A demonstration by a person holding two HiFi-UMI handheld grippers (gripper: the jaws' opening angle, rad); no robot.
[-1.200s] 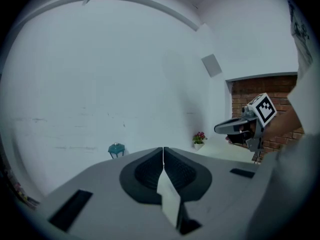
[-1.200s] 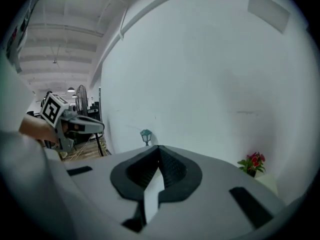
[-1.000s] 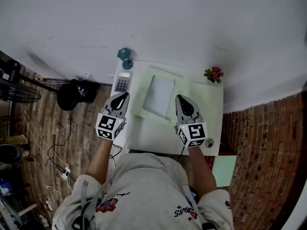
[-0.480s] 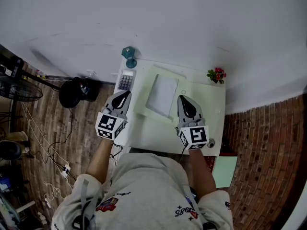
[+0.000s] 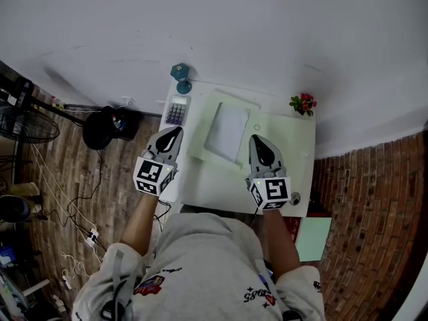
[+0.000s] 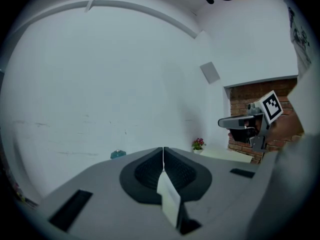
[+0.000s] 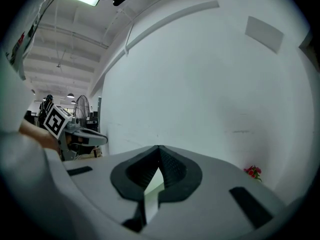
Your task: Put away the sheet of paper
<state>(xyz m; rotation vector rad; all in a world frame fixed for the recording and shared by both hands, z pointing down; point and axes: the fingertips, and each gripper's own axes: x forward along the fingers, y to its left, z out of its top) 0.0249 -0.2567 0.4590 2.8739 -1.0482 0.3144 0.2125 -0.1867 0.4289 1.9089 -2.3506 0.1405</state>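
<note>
A white sheet of paper (image 5: 226, 131) lies on a pale green folder (image 5: 200, 142) on the white table (image 5: 221, 186). My left gripper (image 5: 175, 132) hovers over the table's left edge, left of the sheet, with its jaws shut and nothing held. My right gripper (image 5: 255, 140) hangs just right of the sheet's near corner, also shut and empty. In the left gripper view the left gripper (image 6: 163, 149) has its pads pressed together, and the right gripper (image 6: 248, 123) shows at the right. In the right gripper view the right gripper (image 7: 159, 148) is shut too.
A calculator (image 5: 175, 111) and a teal object (image 5: 180, 77) sit at the table's far left. A small pot of red flowers (image 5: 302, 103) stands at the far right corner, and a small round thing (image 5: 294, 197) at the near right. A black stool (image 5: 101, 130), a fan (image 5: 27, 124) and cables are on the floor at left.
The head view has shifted a little, so the table sits slightly higher in the picture. Both grippers stay shut and hold about the same places beside the sheet.
</note>
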